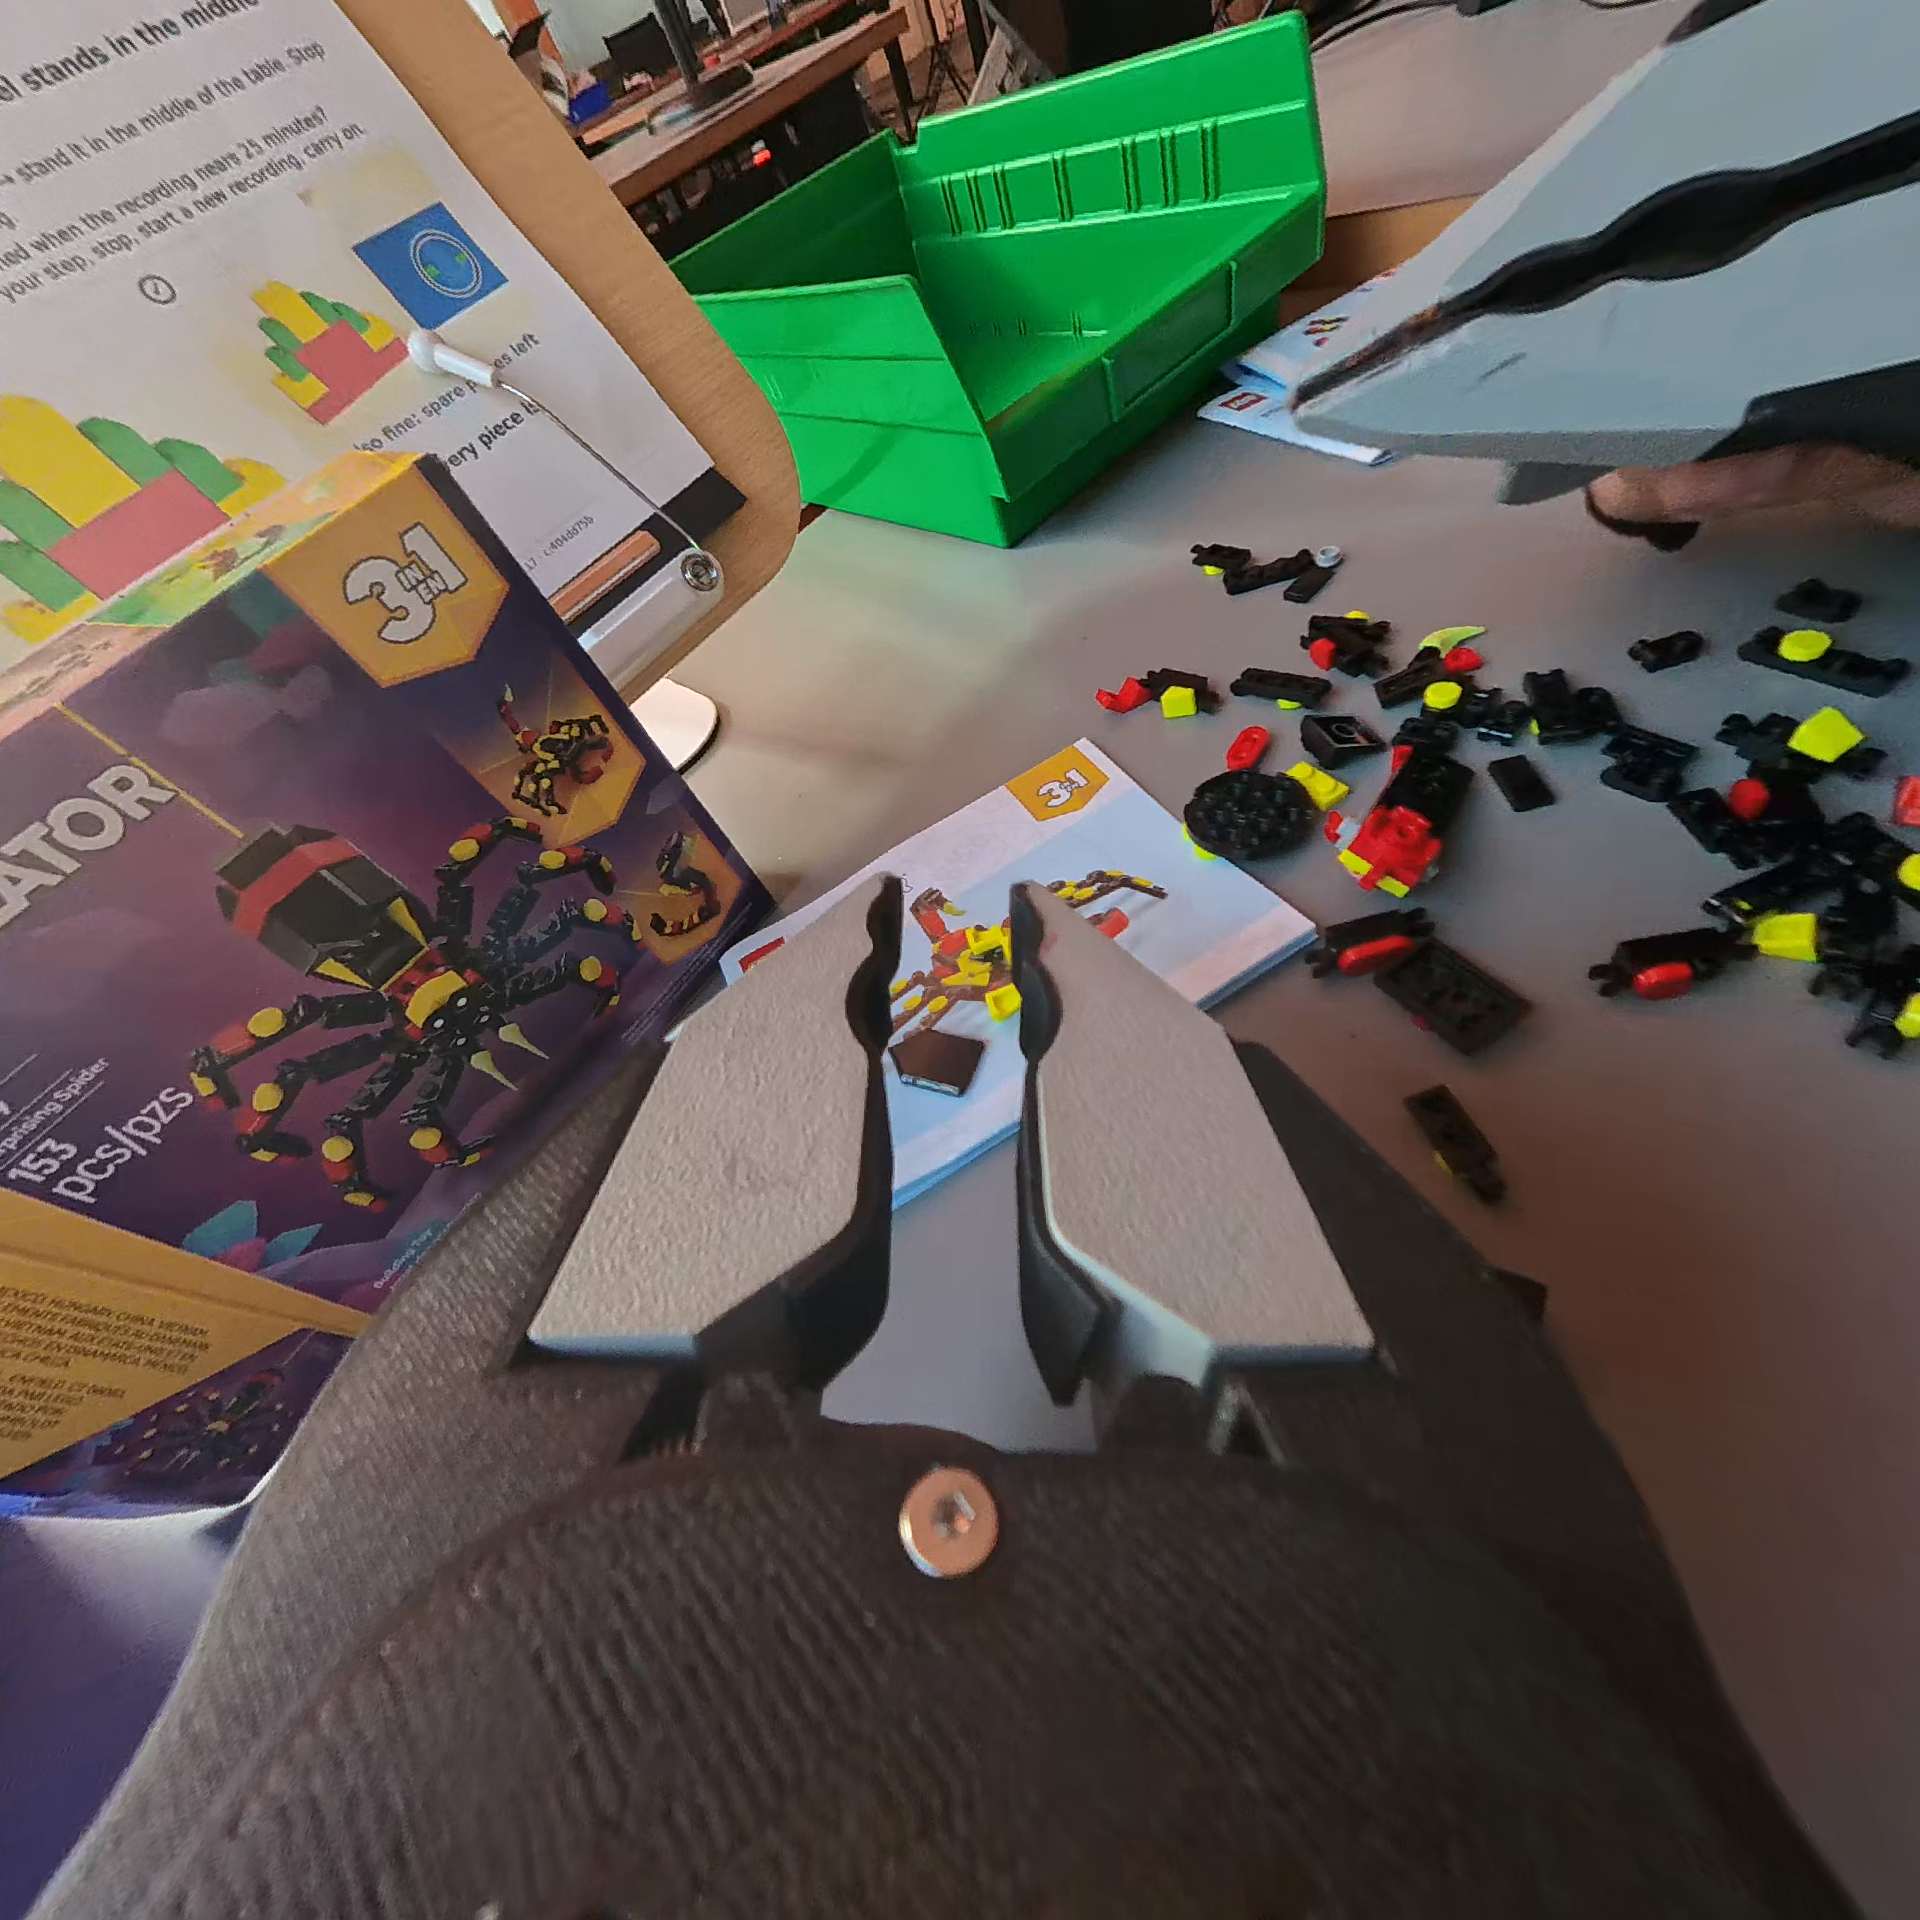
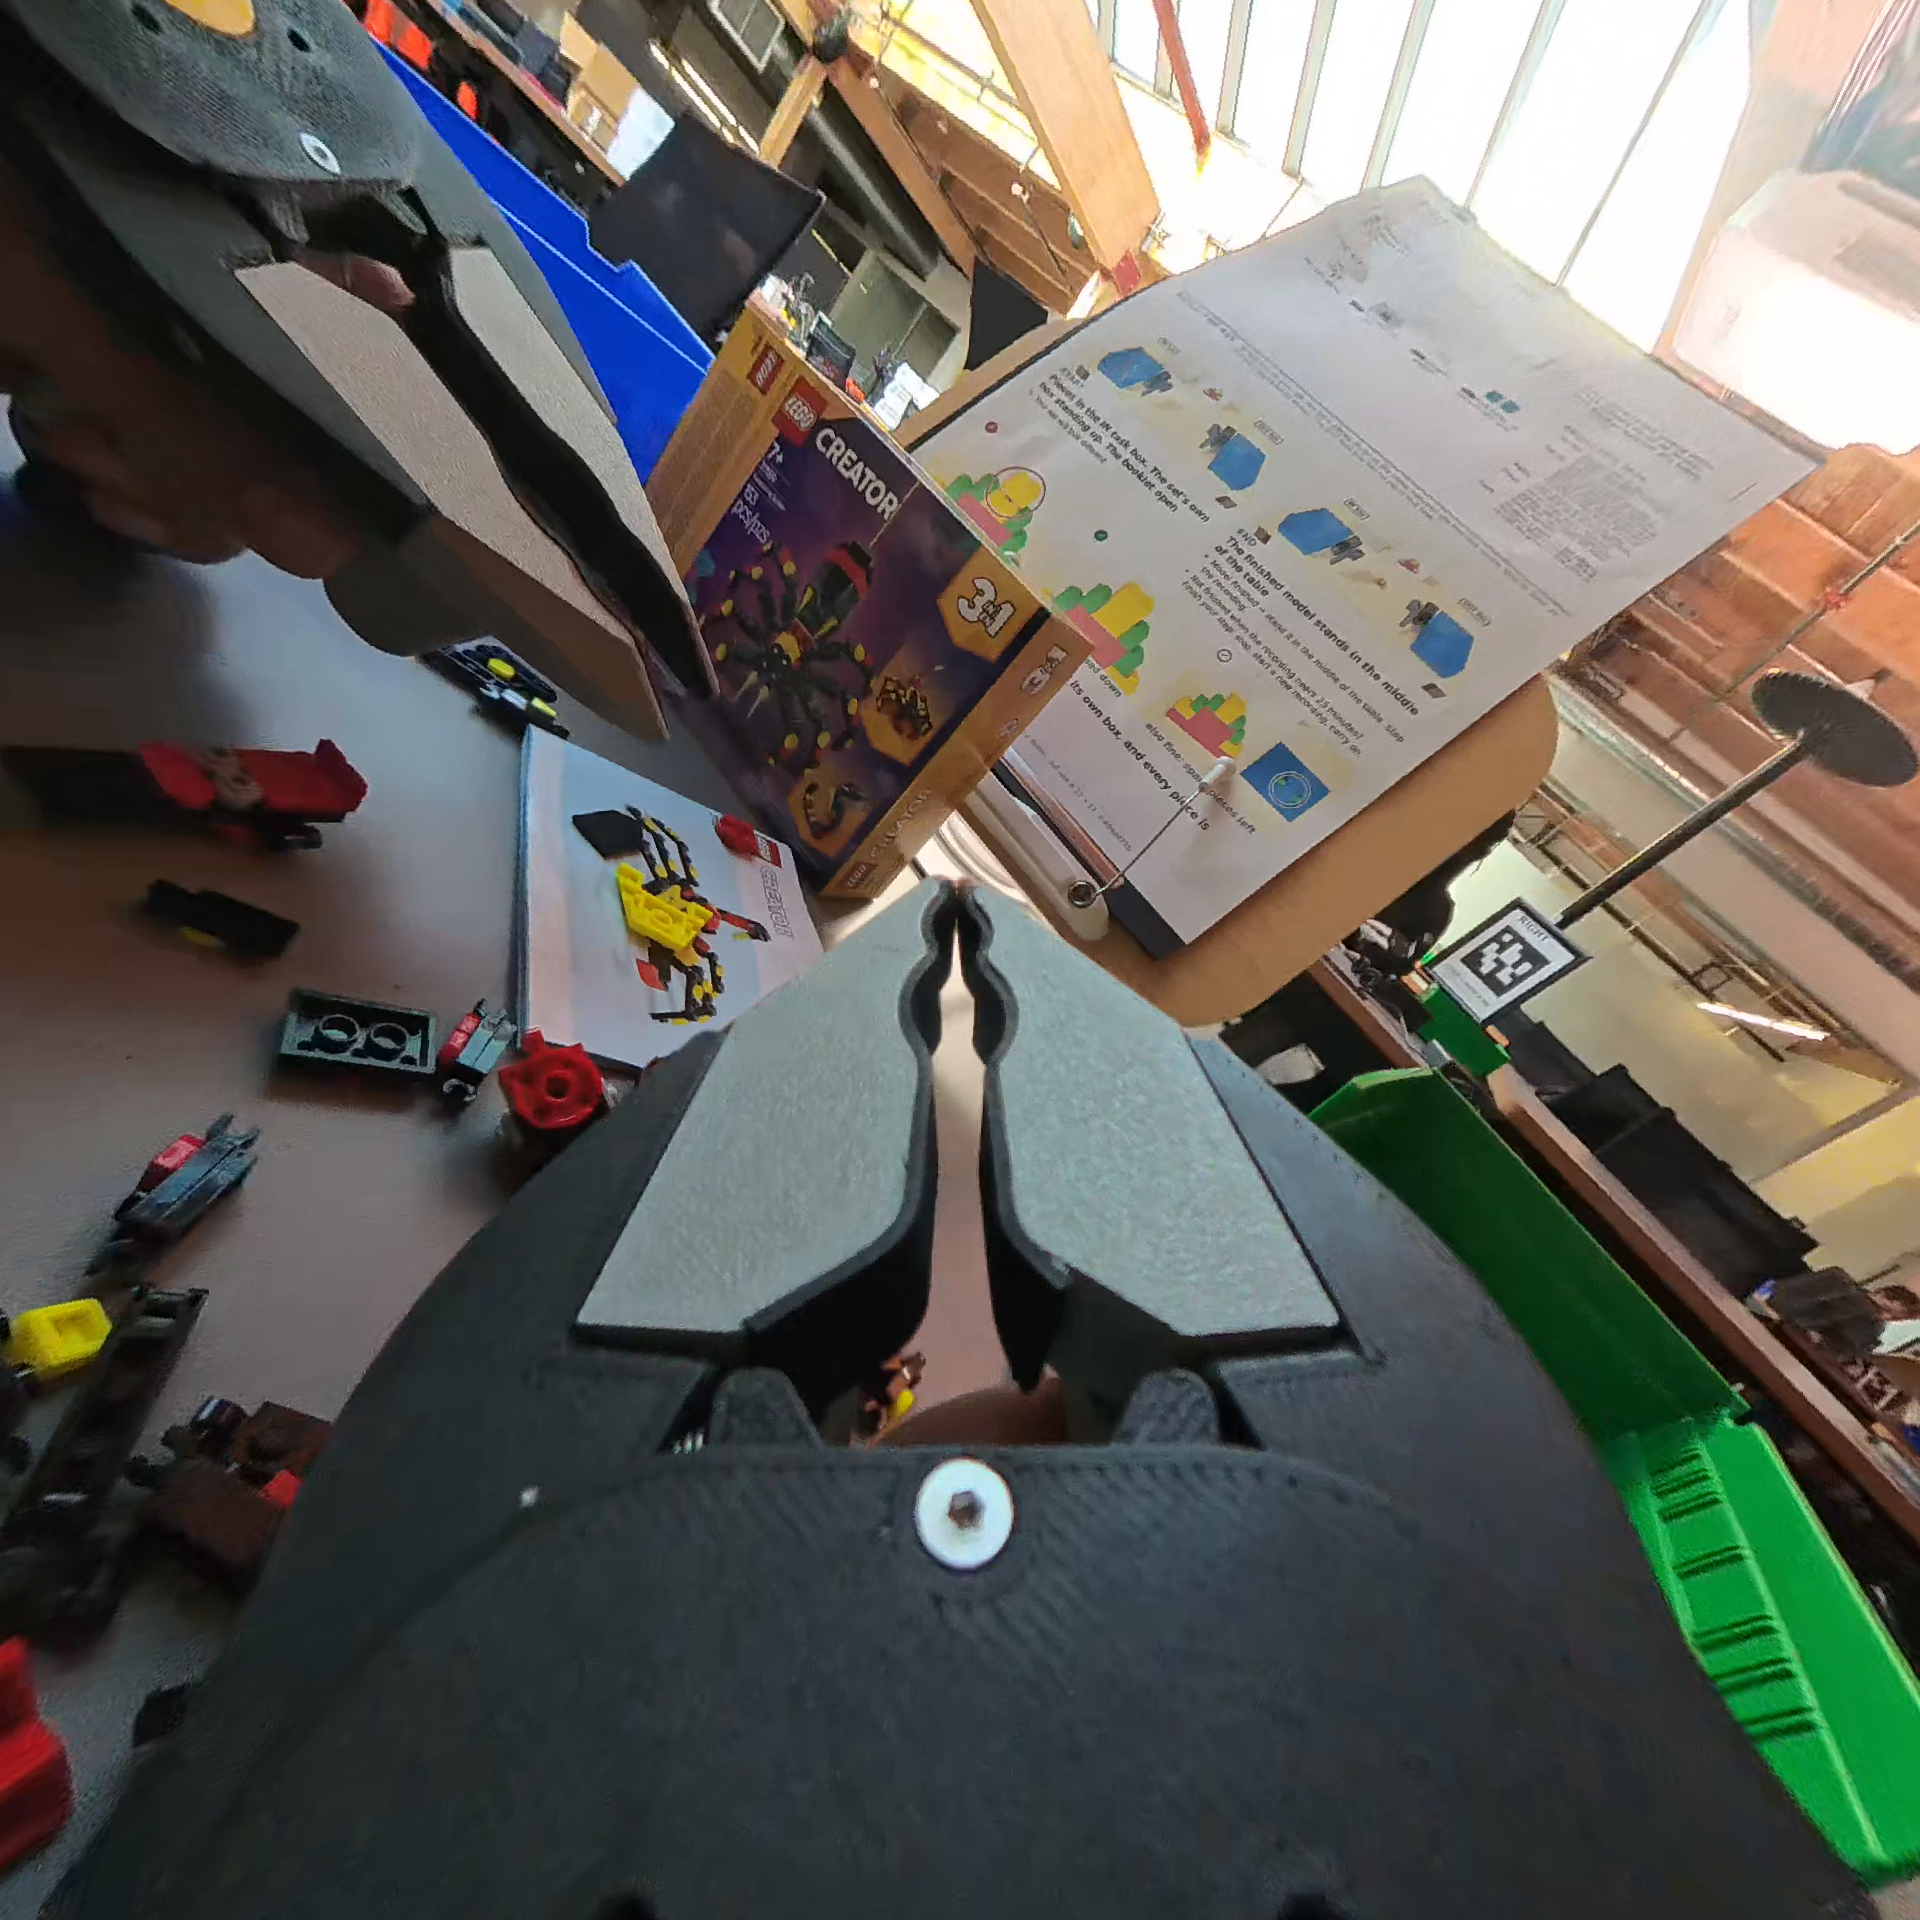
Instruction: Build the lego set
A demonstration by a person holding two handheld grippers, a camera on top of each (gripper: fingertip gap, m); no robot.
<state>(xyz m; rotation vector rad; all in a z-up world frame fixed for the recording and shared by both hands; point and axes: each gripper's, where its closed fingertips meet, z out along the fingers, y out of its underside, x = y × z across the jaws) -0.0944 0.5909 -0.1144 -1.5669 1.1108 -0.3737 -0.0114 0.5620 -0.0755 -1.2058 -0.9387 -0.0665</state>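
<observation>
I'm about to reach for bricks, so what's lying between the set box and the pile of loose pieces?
The instruction booklet lies flat between the box and the loose pieces, seen in the left wrist view.

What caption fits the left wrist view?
Left gripper, jaws open, above the booklet between box and loose bricks.

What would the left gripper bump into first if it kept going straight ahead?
Probably the instruction booklet lying flat on the table: the left gripper has its fingers slightly apart, pointing right over its cover. How far off the booklet is, is hard to judge.
</observation>
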